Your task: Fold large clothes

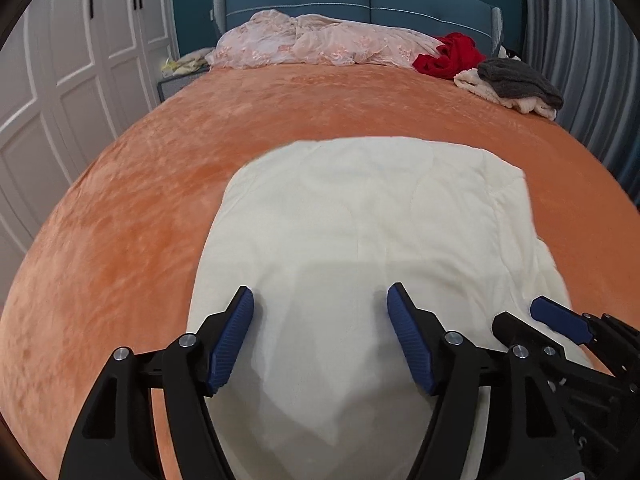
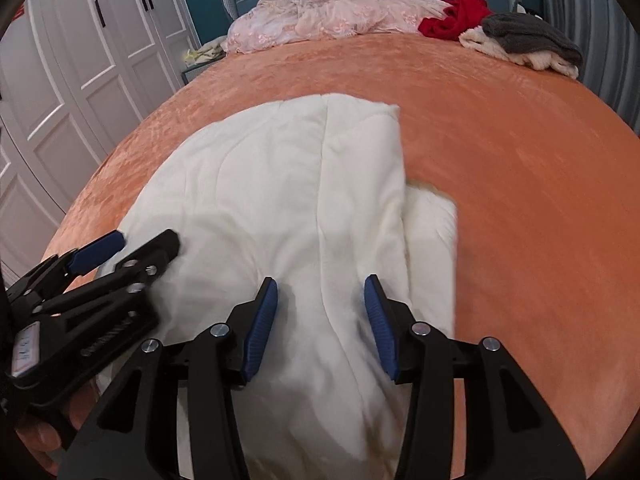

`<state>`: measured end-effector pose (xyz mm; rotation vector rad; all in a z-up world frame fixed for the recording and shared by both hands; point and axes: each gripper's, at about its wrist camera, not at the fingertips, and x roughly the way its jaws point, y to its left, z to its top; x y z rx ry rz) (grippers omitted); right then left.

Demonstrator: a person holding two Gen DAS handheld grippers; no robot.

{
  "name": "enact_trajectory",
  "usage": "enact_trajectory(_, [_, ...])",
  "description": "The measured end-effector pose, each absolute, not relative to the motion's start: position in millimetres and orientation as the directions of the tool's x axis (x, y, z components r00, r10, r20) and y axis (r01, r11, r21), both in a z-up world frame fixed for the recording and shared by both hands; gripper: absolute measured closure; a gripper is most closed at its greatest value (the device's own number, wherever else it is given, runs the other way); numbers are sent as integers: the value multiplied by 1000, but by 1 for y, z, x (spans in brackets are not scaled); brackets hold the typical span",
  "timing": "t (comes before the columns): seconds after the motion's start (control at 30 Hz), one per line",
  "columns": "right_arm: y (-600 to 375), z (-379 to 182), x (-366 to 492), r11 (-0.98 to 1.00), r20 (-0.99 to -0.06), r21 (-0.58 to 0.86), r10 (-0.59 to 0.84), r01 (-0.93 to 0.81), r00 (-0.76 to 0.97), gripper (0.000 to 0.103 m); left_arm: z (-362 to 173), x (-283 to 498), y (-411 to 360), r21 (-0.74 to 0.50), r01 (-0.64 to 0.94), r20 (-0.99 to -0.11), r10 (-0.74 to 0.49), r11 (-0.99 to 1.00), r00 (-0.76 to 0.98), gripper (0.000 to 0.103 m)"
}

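Left wrist view: the left hand-held gripper [image 1: 320, 340] hovers with its jaws spread, nothing pinched, over the near end of a folded cream garment [image 1: 360, 216] lying on the orange bed cover [image 1: 120, 208].

Right wrist view: the right hand-held gripper [image 2: 320, 324] is likewise spread and empty above the cream garment [image 2: 280, 200], whose upper layer overlaps a lower fold at its right edge.

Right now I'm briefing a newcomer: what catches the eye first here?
The cream garment, folded and lying near the front of the orange bed, with the left gripper and right gripper open above it. Next, the red garment and grey garment piled at the bed's far right corner.
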<state>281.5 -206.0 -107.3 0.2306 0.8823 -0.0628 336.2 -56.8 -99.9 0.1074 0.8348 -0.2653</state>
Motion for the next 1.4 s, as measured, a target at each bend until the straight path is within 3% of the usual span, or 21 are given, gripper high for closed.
enact_trajectory(0.47, [-201, -87, 173, 972, -833, 137, 10, 189, 553, 54, -83, 231, -20, -91, 203, -817, -190, 975, 544, 36])
enact_trajectory(0.57, [-192, -71, 147, 977, -826, 74, -53, 202, 561, 37, -71, 208, -12, -77, 158, -821, -153, 984, 550, 36])
enact_trajectory(0.67, [-186, -59, 121, 973, -812, 74, -68, 218, 580, 33, -60, 185, -9, -42, 132, -821, -109, 990, 560, 36])
enact_trajectory(1.4, [-167, -30, 40, 979, -765, 76, -63, 187, 641, 31, -34, 96, -26, 48, 164, -790, -63, 985, 610, 36])
